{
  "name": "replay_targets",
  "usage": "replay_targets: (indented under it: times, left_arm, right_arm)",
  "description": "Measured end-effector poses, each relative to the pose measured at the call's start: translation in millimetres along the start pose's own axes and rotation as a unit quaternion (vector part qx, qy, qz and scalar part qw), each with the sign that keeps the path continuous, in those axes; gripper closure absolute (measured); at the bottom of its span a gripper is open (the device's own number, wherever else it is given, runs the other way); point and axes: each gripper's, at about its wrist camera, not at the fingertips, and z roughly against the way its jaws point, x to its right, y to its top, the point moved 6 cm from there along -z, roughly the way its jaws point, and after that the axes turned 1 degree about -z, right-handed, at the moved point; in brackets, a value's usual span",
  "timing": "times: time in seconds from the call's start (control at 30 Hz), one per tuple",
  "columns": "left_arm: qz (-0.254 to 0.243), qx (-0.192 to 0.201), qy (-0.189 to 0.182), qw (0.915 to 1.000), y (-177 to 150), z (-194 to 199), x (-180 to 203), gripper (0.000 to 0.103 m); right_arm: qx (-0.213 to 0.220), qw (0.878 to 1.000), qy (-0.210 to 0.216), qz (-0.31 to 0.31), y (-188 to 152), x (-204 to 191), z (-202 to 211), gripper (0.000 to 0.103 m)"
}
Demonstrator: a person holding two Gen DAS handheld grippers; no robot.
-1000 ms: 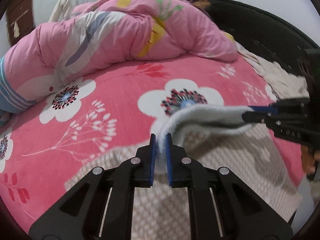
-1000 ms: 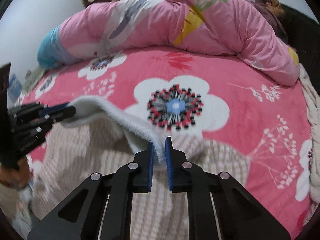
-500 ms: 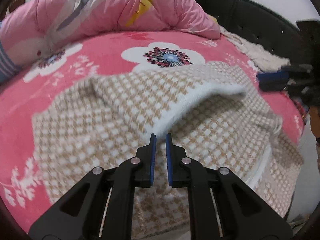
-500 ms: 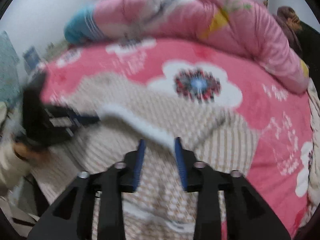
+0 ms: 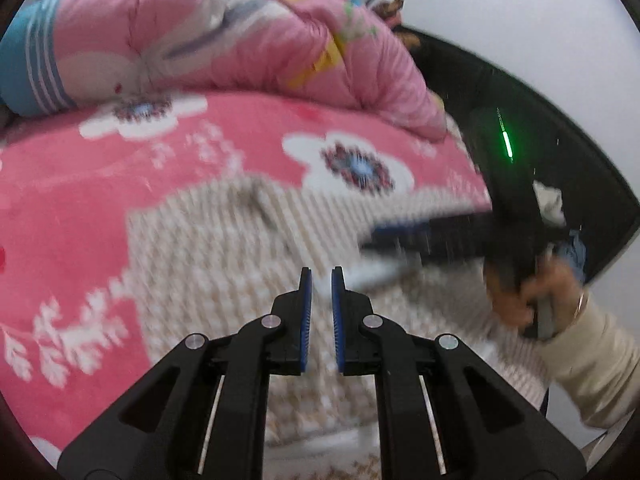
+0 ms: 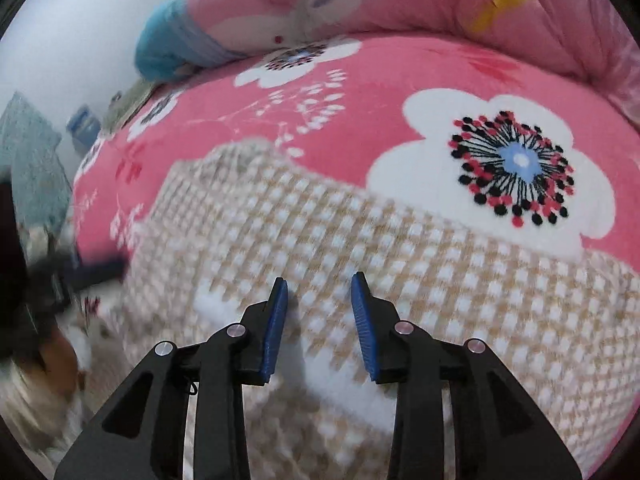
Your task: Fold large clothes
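Pink floral bedspread (image 6: 400, 80) under checked garment (image 6: 400, 280); quilt (image 5: 240, 40) behind.

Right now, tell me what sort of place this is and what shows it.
Most likely a bedroom. A bed with a pink flowered sheet fills both views, a rolled pink quilt lies along its far side, and a dark headboard curves round its end. The checked garment lies spread on the sheet.
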Motion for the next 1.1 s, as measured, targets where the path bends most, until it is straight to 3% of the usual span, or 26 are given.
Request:
replay_targets:
  times: [0.1,0.23,0.37,0.53,0.63,0.7,0.73,0.8,0.87,0.93,1.1]
  left_arm:
    - [0.012,0.015,-0.011,0.9997,37.2,-11.8,2.5,0.094]
    - [0.044,-0.028,-0.039,0.9979,60.4,-76.3,9.1,0.093]
    - [0.037,-0.101,0.013,0.9941,37.3,-134.9,4.3,0.094]
    - [0.034,-0.094,0.011,0.9949,23.1,-121.4,0.1,0.094]
    - [0.028,-0.092,0.016,0.9952,16.4,-115.5,-1.3,0.094]
    - [0.030,-0.092,0.009,0.9953,12.5,-110.8,-1.8,0.094]
    - [0.032,-0.092,0.004,0.9953,10.1,-108.7,-2.0,0.094]
    - [0.032,-0.088,0.000,0.9956,7.7,-105.7,-3.1,0.094]
    - [0.030,-0.082,-0.004,0.9962,4.9,-101.7,-3.5,0.094]
    - [0.030,-0.077,-0.008,0.9965,2.0,-99.2,-4.4,0.094]
    - [0.048,-0.065,-0.007,0.9967,-4.9,-92.8,-6.0,0.094]
  right_arm:
    - [-0.003,1.000,-0.010,0.024,-16.8,-7.7,2.2,0.070]
    - [-0.009,1.000,-0.010,0.026,-28.5,-6.6,7.7,0.070]
    - [-0.002,0.999,-0.013,0.042,-36.2,-2.7,42.6,0.070]
    - [0.062,0.995,-0.077,0.032,-8.4,35.6,81.8,0.070]
    - [0.022,0.990,-0.134,0.024,-13.9,75.3,55.7,0.070]
    - [-0.002,0.993,-0.121,0.007,-30.4,93.8,42.8,0.070]
    - [0.006,0.995,-0.104,-0.002,-40.8,99.2,49.3,0.070]
    - [0.002,0.993,-0.117,-0.024,-49.4,107.6,64.3,0.063]
    - [0.004,0.992,-0.116,-0.042,-49.4,108.3,79.4,0.063]
    - [0.024,0.991,-0.129,-0.031,-37.6,98.5,94.6,0.063]
    - [0.077,0.994,-0.078,0.026,28.0,36.1,79.4,0.063]
